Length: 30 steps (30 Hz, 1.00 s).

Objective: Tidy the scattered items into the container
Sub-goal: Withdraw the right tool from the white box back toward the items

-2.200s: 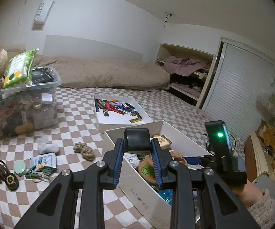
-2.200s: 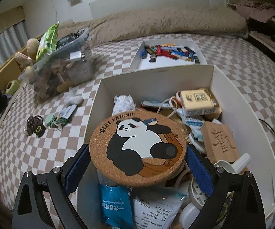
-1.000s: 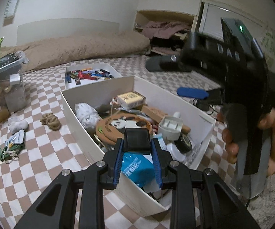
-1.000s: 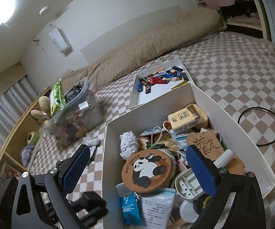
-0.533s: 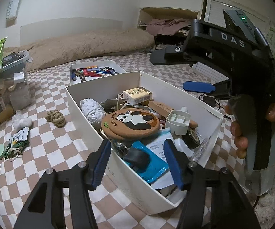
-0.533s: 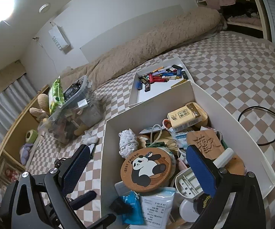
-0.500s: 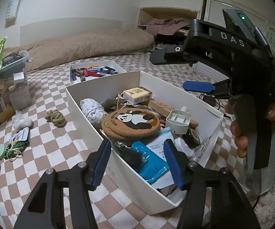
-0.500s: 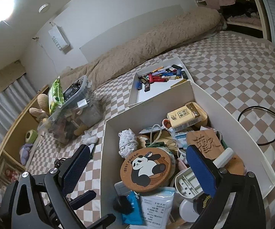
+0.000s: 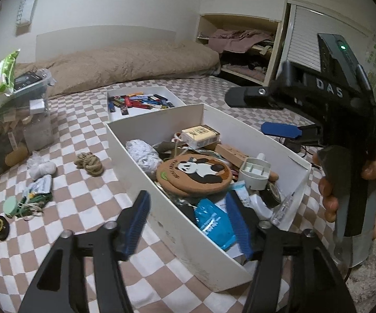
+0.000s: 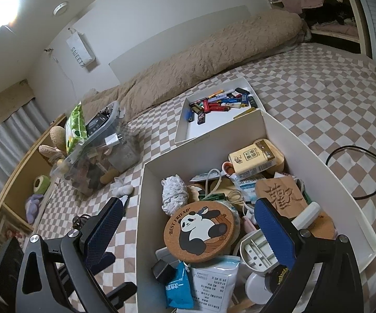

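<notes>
Both grippers hung spread wide and empty: the left gripper (image 9: 188,221) over the near wall of the white box (image 9: 177,224), the right gripper (image 10: 188,224) above its contents. Inside lay a cork coaster (image 10: 199,230) lettered "BEST FRIEND" around a panda. A rope knot (image 9: 89,163) remained on the checkered cover. The right gripper's body read "DAS".

Both wrist views look down, near, sharing the white box (image 9: 167,208) (image 10: 279,127)

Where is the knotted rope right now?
In the left wrist view, the knotted rope lies on the checkered bedcover left of the white box, beside the white sock.
</notes>
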Tool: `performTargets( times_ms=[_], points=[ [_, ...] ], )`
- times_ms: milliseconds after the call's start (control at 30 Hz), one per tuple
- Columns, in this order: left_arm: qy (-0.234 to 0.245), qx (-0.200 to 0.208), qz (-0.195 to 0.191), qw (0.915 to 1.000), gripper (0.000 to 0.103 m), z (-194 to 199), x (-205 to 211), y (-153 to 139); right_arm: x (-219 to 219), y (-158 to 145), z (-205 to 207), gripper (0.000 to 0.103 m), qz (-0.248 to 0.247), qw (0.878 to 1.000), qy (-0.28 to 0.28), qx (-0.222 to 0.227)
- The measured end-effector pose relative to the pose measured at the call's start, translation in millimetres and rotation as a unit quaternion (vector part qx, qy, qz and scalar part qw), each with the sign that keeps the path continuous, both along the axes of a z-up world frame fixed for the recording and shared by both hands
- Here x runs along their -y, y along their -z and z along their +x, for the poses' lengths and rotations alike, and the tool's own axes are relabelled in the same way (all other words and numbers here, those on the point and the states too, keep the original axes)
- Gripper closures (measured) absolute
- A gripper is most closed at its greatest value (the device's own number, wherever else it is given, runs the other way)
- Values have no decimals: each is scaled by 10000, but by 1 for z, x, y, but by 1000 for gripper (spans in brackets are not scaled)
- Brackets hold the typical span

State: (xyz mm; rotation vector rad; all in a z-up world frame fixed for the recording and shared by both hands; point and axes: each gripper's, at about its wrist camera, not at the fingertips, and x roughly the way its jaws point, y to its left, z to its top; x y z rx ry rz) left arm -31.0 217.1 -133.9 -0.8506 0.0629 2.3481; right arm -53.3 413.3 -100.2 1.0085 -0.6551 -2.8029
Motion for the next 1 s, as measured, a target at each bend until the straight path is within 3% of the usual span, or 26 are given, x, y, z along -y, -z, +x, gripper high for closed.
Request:
performTargets(
  times_ms=[67, 167, 333, 600, 1000],
  points=[
    [-107, -50, 29, 9999, 21, -1, 4, -3, 2, -1, 0, 2, 82, 10000, -16, -41],
    [-164, -81, 25, 9998, 19, -2, 8, -7, 5, -2, 0, 2, 134, 9999, -52, -96],
    [-287, -218, -9, 9993, 0, -2, 14, -12, 11, -1, 0, 2, 219, 9995, -98, -197],
    [-420, -116, -110, 9990, 0, -11, 23, -12, 19, 0, 1, 0, 679, 9972, 49, -321],
    [-689, -145, -148, 9974, 0, -26, 40, -18, 20, 3, -1, 0, 883, 9958, 88, -207]
  ],
)
